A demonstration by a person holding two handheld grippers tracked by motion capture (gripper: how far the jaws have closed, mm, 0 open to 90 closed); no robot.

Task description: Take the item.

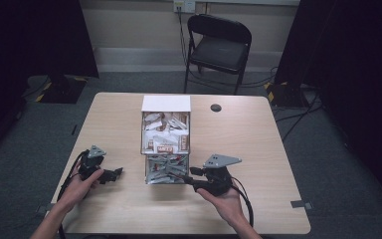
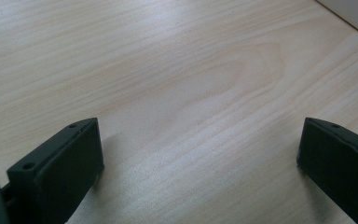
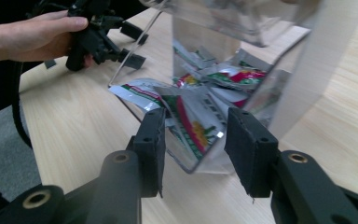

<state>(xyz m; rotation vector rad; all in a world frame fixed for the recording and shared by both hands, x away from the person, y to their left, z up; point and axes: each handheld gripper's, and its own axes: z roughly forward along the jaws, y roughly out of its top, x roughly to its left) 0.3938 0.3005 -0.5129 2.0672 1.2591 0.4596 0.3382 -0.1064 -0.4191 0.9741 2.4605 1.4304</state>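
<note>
From above, your right gripper point(image 1: 193, 175) noses into the clear dispenser point(image 1: 165, 149) at table centre. Your left gripper point(image 2: 200, 154) gapes wide, empty, over bare table point(image 2: 177, 70). Your right jaws, part-open, straddle a sachet point(image 3: 193, 126) at twelve o'clock without gripping: advance, then close.

Black folding chair point(image 1: 219, 47), grey carpet point(image 1: 328, 144), pale wall point(image 1: 139, 25), dark curtains point(image 1: 30, 35)

The high view is dim and dark-cornered, the table point(image 1: 258, 144) evenly lit from above, while both gripper views are brighter, soft-focused, with faint shadows.
</note>
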